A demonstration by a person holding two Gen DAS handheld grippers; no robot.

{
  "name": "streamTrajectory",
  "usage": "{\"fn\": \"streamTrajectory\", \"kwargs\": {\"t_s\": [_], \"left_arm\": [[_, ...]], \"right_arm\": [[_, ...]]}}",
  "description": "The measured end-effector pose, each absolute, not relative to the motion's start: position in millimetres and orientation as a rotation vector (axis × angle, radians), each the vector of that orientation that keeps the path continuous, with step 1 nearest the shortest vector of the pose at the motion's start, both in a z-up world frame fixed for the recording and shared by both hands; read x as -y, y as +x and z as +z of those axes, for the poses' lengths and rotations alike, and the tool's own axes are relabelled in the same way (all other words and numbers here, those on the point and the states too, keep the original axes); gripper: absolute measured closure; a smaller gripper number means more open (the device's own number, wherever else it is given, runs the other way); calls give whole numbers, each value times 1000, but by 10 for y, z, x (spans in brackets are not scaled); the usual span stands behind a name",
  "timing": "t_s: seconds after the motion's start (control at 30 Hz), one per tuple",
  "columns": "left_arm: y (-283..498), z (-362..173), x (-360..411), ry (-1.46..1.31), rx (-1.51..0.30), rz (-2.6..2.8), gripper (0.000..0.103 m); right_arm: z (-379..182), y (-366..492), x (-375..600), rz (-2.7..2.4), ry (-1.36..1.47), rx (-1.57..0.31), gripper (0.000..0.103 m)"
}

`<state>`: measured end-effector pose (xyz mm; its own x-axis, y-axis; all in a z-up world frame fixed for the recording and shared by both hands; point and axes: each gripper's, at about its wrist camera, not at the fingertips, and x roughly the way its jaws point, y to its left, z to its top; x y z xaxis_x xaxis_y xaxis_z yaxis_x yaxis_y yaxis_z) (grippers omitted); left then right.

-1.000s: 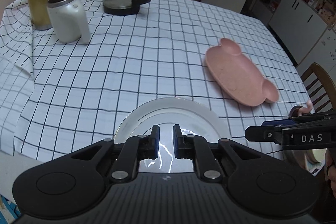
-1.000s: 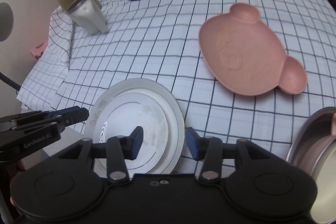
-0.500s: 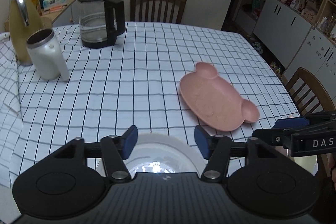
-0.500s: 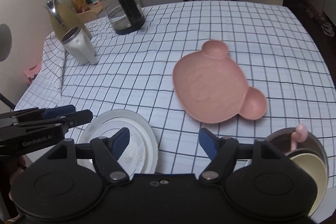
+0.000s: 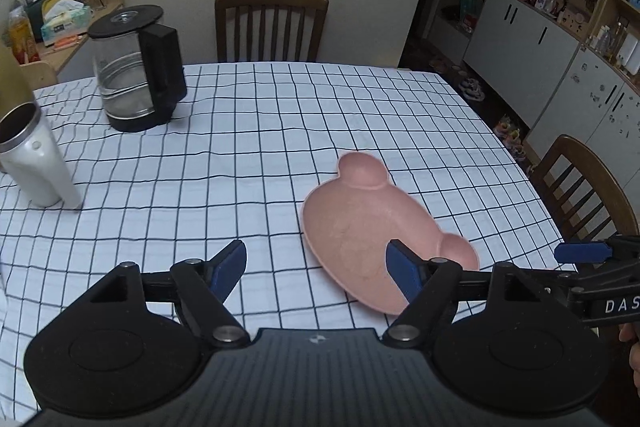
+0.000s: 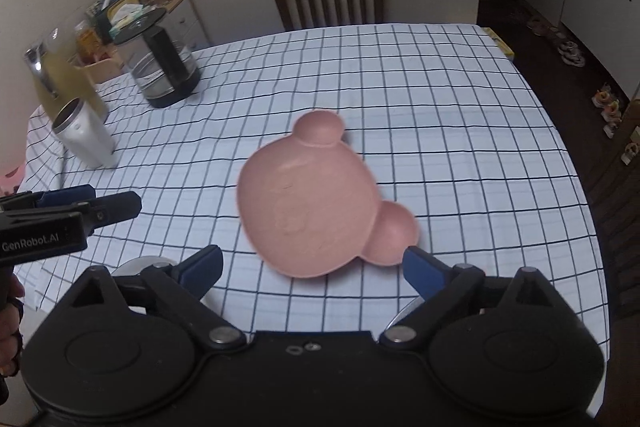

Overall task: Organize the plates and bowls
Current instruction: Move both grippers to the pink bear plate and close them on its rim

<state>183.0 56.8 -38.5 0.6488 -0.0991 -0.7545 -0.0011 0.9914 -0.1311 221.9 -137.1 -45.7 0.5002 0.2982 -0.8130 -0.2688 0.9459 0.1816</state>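
Observation:
A pink bear-shaped plate (image 5: 368,223) (image 6: 312,195) lies flat on the checked tablecloth (image 5: 248,131), right of the table's middle. My left gripper (image 5: 316,263) hovers above the cloth near the plate's left edge, its jaws opening with nothing between them. My right gripper (image 6: 312,263) hangs over the plate's near rim, its jaws also opening and empty. Under the right gripper's body only a sliver of the white plate (image 6: 148,261) and a bit of a metal bowl's rim (image 6: 404,311) show. Each gripper appears at the edge of the other's view.
A glass kettle (image 5: 136,75), a white steel-rimmed mug (image 5: 36,163) and a yellow jug (image 6: 64,79) stand at the table's far left. Wooden chairs sit at the far side (image 5: 272,23) and the right side (image 5: 580,187). White cabinets (image 5: 560,67) line the right wall.
Both grippers drew back and rose from the near table edge, and their jaws spread wide. The white plate and the bowls slid almost out of view, and the pink plate now sits ahead.

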Motion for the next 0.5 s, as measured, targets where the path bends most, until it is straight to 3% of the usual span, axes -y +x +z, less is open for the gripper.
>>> {"fn": "streamTrajectory", "kwargs": {"t_s": [0.5], "left_arm": [[2902,-996,-407,-48,-994,-67,27]], "right_arm": [[-892,3063,1619,298,-25,-1077,6]]}}
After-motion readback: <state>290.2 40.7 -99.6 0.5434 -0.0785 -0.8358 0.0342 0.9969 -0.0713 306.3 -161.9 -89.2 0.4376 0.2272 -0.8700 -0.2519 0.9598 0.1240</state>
